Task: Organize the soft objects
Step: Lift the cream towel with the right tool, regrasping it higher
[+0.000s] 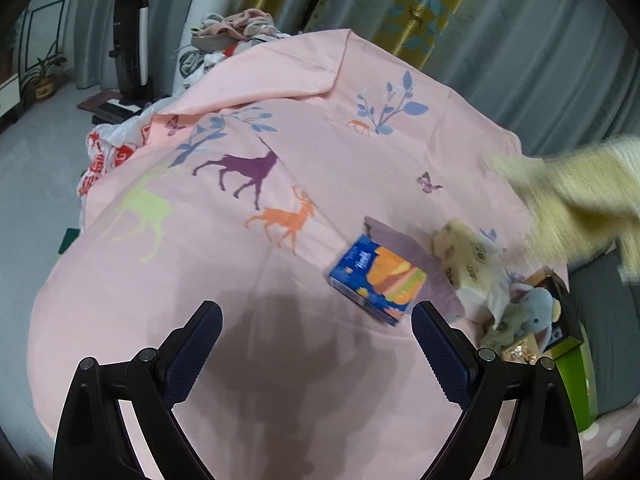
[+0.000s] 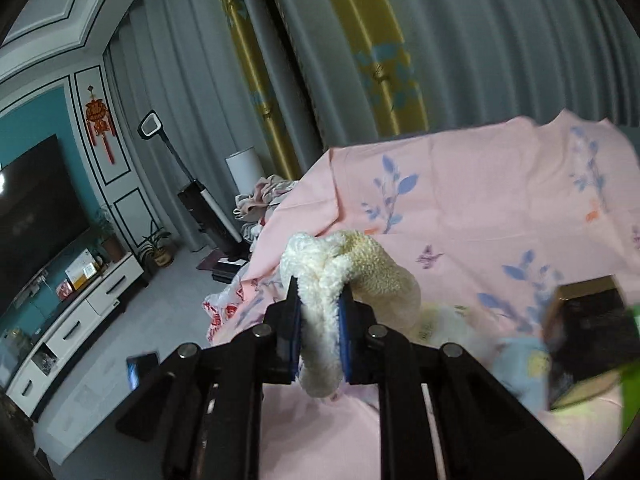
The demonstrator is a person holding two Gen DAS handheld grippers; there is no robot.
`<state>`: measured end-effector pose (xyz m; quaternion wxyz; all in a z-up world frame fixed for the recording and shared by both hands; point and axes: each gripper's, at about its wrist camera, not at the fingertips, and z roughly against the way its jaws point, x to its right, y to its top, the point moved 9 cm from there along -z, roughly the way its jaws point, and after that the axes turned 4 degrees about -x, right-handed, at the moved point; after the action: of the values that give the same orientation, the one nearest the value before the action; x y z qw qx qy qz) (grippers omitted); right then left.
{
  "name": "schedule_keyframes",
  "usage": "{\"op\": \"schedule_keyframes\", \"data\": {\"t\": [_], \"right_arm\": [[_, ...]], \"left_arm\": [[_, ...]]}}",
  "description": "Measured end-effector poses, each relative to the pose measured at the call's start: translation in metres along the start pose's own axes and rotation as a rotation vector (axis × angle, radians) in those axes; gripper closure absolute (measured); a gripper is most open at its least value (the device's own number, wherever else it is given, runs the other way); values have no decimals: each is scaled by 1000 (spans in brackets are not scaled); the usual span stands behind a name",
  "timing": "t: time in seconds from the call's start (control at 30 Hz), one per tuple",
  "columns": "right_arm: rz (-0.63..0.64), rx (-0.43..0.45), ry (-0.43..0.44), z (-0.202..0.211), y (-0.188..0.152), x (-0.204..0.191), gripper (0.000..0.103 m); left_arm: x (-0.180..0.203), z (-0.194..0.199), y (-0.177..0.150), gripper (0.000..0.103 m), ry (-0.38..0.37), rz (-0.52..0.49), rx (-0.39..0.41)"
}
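My right gripper (image 2: 320, 292) is shut on a cream fleecy cloth (image 2: 352, 268), held up above the pink bed sheet (image 2: 480, 208); the cloth bulges out over the fingertips and hangs down between them. The left wrist view shows the same cream cloth (image 1: 572, 192) as a blur at the right edge. My left gripper (image 1: 316, 316) stands open over the pink sheet (image 1: 280, 152) with nothing between its fingers. On the sheet lie a blue and orange tissue pack (image 1: 376, 280), a mauve cloth (image 1: 416, 268) under it, a cream tissue pack (image 1: 468, 260) and a grey-blue plush elephant (image 1: 528, 312).
A dark box with a green side (image 1: 568, 332) stands at the bed's right edge beside the plush. A heap of clothes (image 1: 236, 28) lies at the far end. On the floor stand a vacuum cleaner (image 2: 208, 216), a TV cabinet (image 2: 80, 304) and potted plants (image 2: 158, 250).
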<state>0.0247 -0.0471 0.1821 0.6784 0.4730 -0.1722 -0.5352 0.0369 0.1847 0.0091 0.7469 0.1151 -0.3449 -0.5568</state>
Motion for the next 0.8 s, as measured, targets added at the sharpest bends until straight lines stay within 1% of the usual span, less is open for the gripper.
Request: {"op": "schedule_keyframes", "data": {"t": [0.07, 0.1, 0.17, 0.23, 0.3, 0.37, 0.43, 0.57, 0.63, 0.7, 0.73, 0.77, 0.8], "right_arm": [[6, -31, -27, 16, -15, 9, 85], [4, -64, -38, 19, -27, 14, 85], [-35, -121, -22, 17, -53, 23, 84], [-51, -181, 3, 5, -81, 26, 84], [-79, -246, 10, -16, -106, 30, 84], [-108, -350, 41, -46, -132, 30, 84], [-128, -429, 72, -74, -154, 30, 84], [-179, -566, 25, -111, -192, 48, 83], [-199, -605, 17, -115, -204, 57, 78], [-232, -611, 43, -114, -206, 63, 72], [-254, -619, 54, -111, -206, 65, 64], [-267, -618, 59, -106, -204, 67, 53], [-271, -600, 65, -101, -199, 68, 48]], "left_arm": [[5, -1, -4, 7, -16, -7, -11], [8, -1, -6, 7, -25, -16, -20], [14, -3, -11, 7, -35, -33, -36], [17, -5, -17, 7, -37, -39, -52], [20, -7, -21, 7, -45, -40, -68], [26, -11, -27, 7, -71, -40, -95], [33, -15, -32, 7, -91, -51, -121], [47, -21, -44, 7, -110, -98, -163], [56, -25, -52, 7, -122, -126, -184], [66, -28, -58, 7, -137, -152, -204], [73, -30, -62, 7, -147, -169, -217], [77, -32, -65, 7, -153, -180, -226], [81, -33, -67, 7, -158, -189, -234]]}}
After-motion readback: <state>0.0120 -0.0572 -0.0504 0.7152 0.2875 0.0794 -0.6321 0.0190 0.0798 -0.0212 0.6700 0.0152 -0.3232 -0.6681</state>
